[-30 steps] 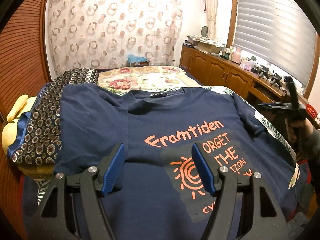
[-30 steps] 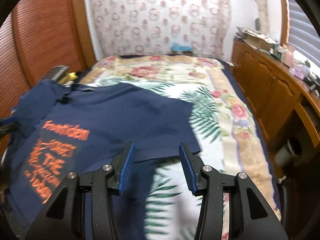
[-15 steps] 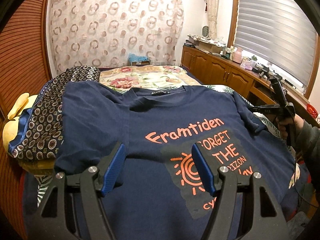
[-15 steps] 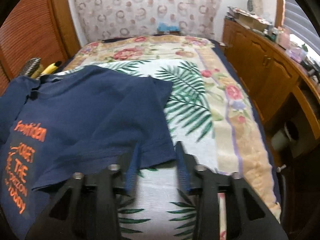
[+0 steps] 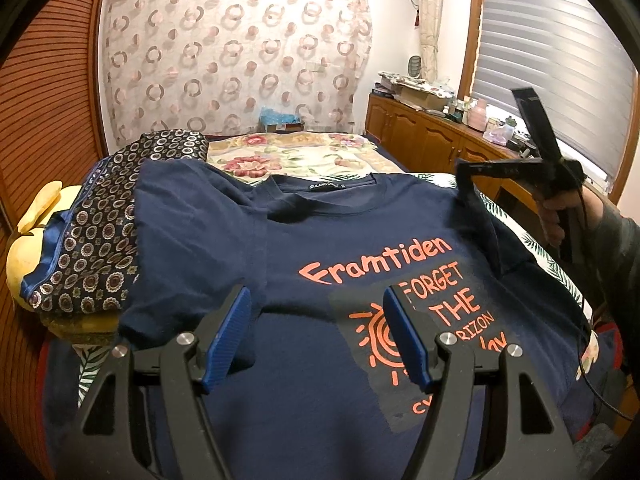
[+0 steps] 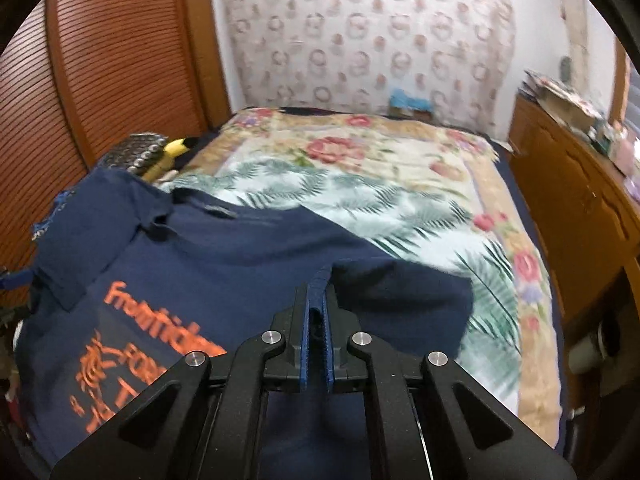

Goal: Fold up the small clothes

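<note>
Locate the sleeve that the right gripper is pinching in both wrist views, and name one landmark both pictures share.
Left wrist view: the sleeve is at right of centre, pulled up off the navy T-shirt by the right gripper.
Right wrist view: the sleeve is at lower centre, clamped between the closed blue pads.
Shared landmark: the orange "Framtiden" print.

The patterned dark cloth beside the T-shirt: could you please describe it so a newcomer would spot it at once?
Start at the bed and find the navy T-shirt with orange lettering. Along that shirt's left side, near the slatted wooden doors, lies the patterned cloth. Unlike the plain shirt, it is covered in small round medallions and has a blue border.
</note>
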`<control>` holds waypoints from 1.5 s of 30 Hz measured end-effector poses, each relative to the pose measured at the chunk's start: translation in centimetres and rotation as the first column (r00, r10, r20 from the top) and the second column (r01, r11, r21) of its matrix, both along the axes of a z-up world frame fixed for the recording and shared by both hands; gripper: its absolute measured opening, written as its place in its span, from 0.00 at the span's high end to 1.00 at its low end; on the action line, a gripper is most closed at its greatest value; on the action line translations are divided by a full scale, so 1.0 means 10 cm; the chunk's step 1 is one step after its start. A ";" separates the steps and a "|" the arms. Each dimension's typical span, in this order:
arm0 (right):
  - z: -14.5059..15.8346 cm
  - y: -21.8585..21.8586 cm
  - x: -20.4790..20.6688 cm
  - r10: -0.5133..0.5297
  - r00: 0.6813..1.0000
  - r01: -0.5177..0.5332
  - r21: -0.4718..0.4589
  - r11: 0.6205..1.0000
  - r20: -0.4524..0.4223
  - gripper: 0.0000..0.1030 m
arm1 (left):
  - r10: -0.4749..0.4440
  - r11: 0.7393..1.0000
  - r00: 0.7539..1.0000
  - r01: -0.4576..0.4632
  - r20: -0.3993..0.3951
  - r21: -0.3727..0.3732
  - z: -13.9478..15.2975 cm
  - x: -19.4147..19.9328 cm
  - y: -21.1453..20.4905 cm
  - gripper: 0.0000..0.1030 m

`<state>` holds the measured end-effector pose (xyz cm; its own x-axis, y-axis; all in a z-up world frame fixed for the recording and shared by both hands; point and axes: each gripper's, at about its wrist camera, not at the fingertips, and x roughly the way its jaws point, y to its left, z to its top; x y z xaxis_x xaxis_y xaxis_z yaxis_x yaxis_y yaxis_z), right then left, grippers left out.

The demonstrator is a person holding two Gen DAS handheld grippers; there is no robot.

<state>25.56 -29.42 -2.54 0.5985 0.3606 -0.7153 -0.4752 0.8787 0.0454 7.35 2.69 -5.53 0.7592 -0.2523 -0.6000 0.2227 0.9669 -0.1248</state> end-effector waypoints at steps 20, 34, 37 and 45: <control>-0.40 -0.30 0.02 -0.072 0.997 0.066 -0.138 0.988 -0.036 0.57 | 0.054 0.998 0.998 -0.054 0.016 0.029 0.14 0.28 0.39 0.33; -0.80 -0.39 0.16 -0.052 0.997 0.046 -0.112 0.993 -0.058 0.52 | 0.122 0.992 0.991 -0.119 -0.049 0.045 0.18 1.07 1.01 0.34; -0.80 -0.40 0.17 -0.055 0.996 0.048 -0.099 0.994 -0.069 0.50 | 0.128 0.991 0.989 -0.125 -0.072 0.051 0.17 1.24 1.10 0.37; -0.80 -0.42 0.16 -0.054 0.996 0.047 -0.100 0.994 -0.069 0.49 | 0.150 0.989 0.980 -0.147 -0.133 0.034 0.08 1.57 1.26 0.41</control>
